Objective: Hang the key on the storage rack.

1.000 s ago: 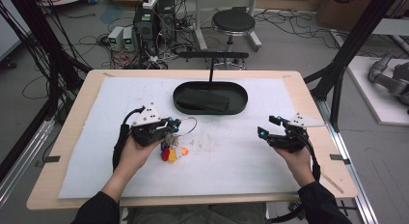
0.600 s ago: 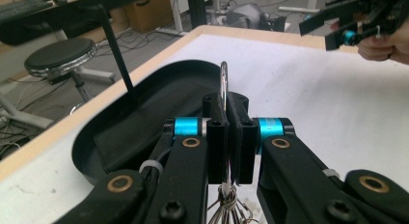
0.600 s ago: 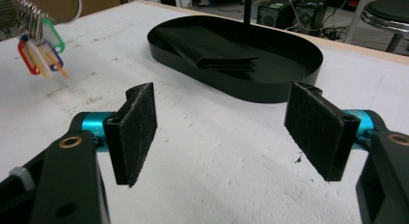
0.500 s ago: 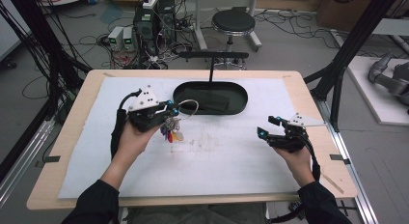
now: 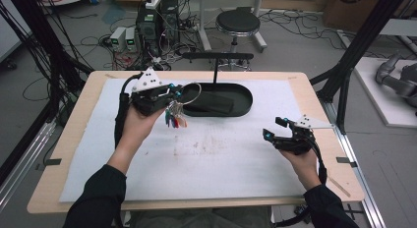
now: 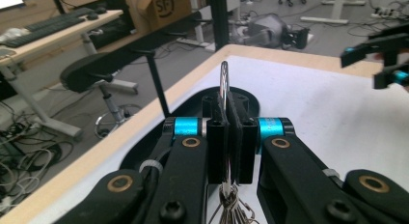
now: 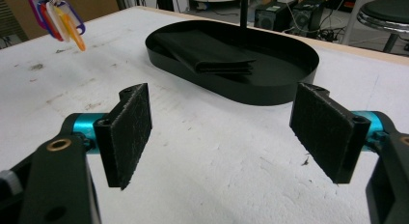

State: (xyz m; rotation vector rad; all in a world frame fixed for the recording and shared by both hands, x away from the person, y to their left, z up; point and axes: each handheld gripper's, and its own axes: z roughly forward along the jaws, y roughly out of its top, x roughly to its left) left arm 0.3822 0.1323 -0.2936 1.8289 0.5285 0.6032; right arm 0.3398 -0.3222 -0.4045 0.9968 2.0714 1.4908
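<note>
Nearest me, my right gripper (image 5: 276,131) rests low over the white mat (image 5: 221,164), jaws spread wide with nothing between them; they have just been opening a little further. It sits well apart from the work, and I would leave it there.

Farther out, my left gripper (image 5: 173,93) is clenched on the metal key ring (image 5: 193,94), the coloured key tags (image 5: 175,121) dangling free beneath it above the mat. In the left gripper view the ring (image 6: 224,81) stands edge-on, pinched between the pads.

Beyond that lies the black oval tray (image 5: 246,96), with a folded black cloth (image 5: 211,102) inside, and behind it a black T-shaped stand (image 5: 216,58). I judge the step in hand is carrying the keys toward tray or stand. Done well, it means keeping the grip firm, moving slowly so the tags do not swing, and clearing the tray's rim before lowering.
</note>
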